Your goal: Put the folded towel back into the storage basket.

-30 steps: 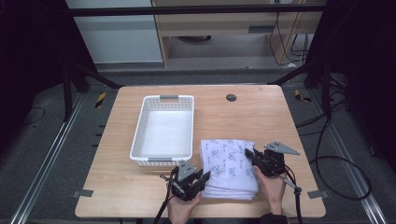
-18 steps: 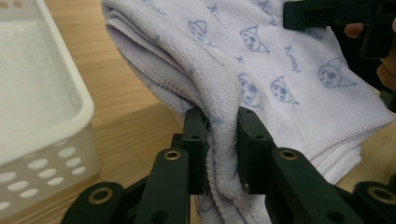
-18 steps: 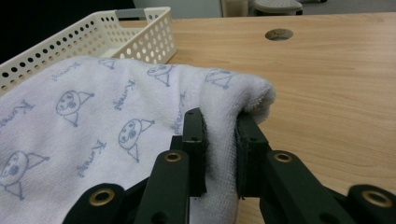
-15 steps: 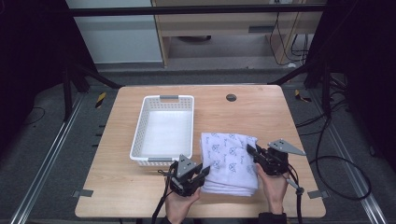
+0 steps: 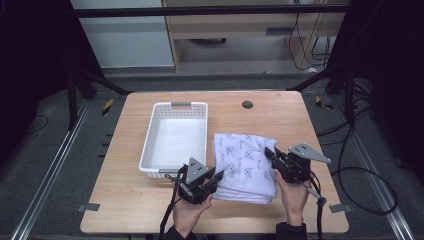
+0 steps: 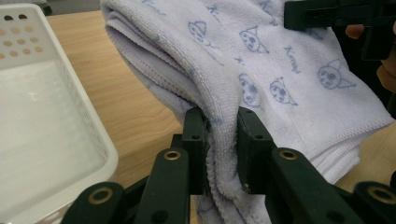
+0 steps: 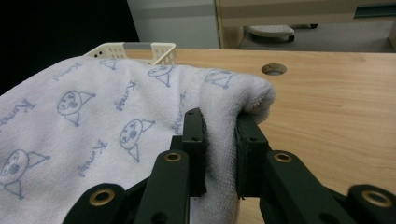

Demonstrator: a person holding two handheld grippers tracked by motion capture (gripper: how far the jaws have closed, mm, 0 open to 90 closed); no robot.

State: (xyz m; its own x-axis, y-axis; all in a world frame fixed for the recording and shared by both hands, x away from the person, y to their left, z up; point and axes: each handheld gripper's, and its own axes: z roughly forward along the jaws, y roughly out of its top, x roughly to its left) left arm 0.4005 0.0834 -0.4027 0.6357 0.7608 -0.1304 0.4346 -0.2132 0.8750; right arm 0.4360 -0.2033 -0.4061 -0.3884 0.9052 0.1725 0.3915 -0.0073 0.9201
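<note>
A folded white towel (image 5: pixel 245 160) printed with small blue cartoon faces lies right of a white plastic basket (image 5: pixel 150 150) on the wooden table. My left gripper (image 5: pixel 216 176) pinches the towel's near left edge; in the left gripper view (image 6: pixel 219 154) thick folds of the towel (image 6: pixel 280 88) are squeezed between the black jaws. My right gripper (image 5: pixel 270 152) is shut on the towel's right edge, where its own view (image 7: pixel 219 149) shows a bunched fold of the towel (image 7: pixel 93 121) clamped between the jaws. The towel is partly lifted at both gripped edges.
The basket (image 6: pixel 42 126) is empty and stands close to the towel's left side. A round cable hole (image 5: pixel 247 104) sits in the table near its far edge (image 7: pixel 274 69). Bare wood lies right of the towel and along the table's near edge.
Both grippers have risen with the towel's edges in their jaws, and the towel's sides are pulled up off the table. The basket has not moved.
</note>
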